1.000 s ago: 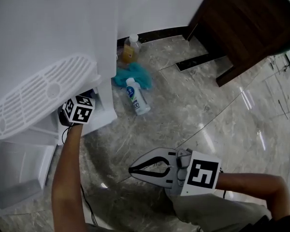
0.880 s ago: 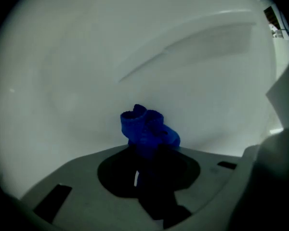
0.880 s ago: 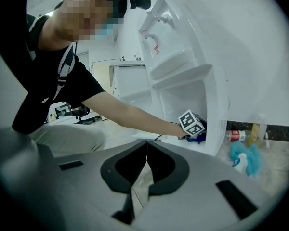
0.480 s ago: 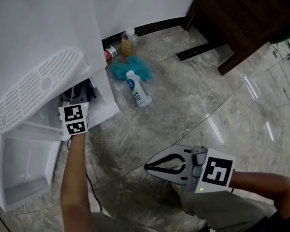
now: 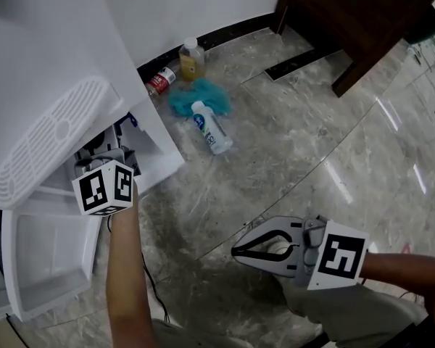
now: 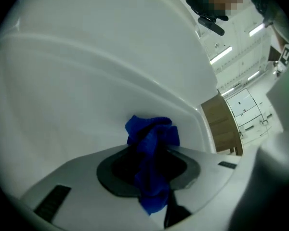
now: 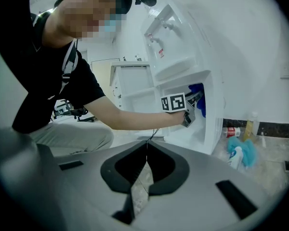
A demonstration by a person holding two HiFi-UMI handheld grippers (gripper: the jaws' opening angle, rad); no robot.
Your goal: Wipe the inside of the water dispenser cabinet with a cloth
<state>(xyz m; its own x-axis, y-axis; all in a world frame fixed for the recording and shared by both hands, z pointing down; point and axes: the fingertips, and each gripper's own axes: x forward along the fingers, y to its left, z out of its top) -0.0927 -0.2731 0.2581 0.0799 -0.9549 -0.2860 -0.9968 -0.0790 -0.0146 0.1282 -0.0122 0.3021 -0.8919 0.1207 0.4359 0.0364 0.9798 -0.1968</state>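
Now, left hand-held gripper (image 6: 153, 150): jaws pinching a bunched blue cloth (image 6: 151, 134); the cloth sticks out past the tips and trails back between the jaws.
Cloth's place: inside the open water dispenser cabinet (image 5: 159, 158), close against its white inner wall (image 6: 86, 95). It may be touching that wall, but the view is too poor to be sure.
Right hand-held gripper (image 7: 146, 146): jaws pressed together with nothing between them, low over the marble floor (image 5: 290, 151), well apart from the cabinet.
Cabinet door (image 5: 47, 256): swung open, just beside the left forearm.
Floor beside the dispenser: teal rag (image 5: 192, 94), with a white bottle (image 5: 212, 129) lying on its side and touching the rag; amber bottle (image 5: 191, 58) upright near the wall; red can (image 5: 158, 80) lying down.
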